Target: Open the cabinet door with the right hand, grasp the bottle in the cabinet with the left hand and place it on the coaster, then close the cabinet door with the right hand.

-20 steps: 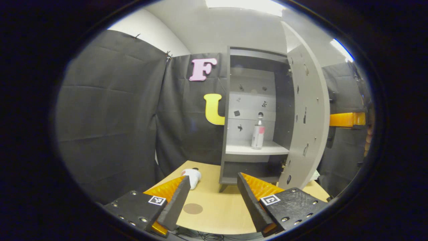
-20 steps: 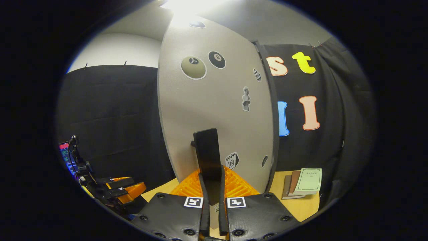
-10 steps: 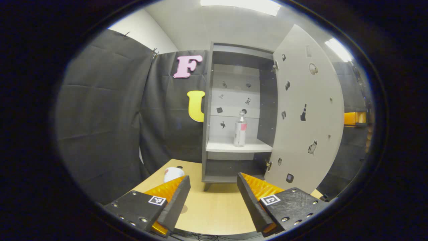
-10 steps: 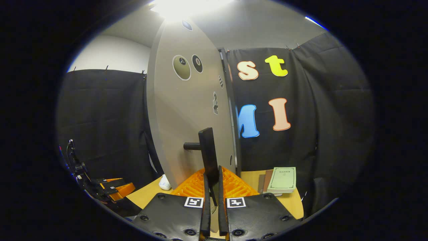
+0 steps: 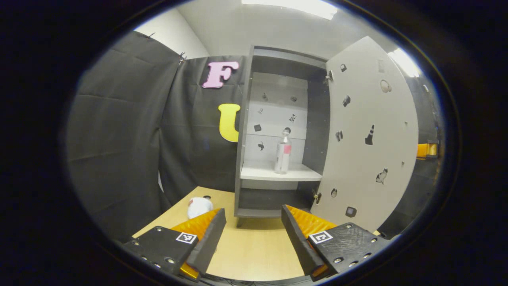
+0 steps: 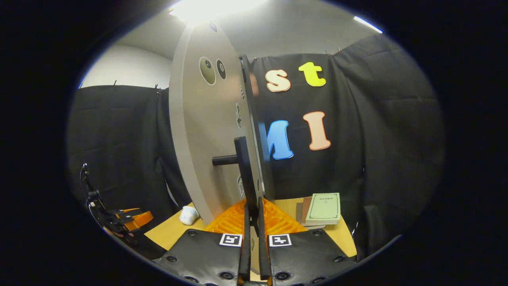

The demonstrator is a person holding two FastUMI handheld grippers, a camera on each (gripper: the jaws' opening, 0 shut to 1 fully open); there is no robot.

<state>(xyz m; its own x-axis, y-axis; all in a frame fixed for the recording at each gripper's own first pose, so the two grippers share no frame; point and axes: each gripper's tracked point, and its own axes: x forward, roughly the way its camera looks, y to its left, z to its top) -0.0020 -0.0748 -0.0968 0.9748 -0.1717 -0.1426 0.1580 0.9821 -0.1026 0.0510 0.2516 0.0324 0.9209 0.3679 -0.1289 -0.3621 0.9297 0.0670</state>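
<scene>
Door-opening step: my right hand-held gripper (image 6: 252, 206) pinches the door handle (image 6: 243, 167). Next, my spread left hand-held gripper (image 5: 250, 226) reaches the bottle (image 5: 282, 153) at twelve o'clock.

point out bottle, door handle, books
bottle (image 5: 282, 153), left gripper view, on its label.
door handle (image 6: 243, 167), right gripper view, on the black bar.
books (image 6: 323, 207), right gripper view, on the top green cover.

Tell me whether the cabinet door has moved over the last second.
Yes. The cabinet door has swung wider open, away from the bottle on the cabinet shelf.
</scene>
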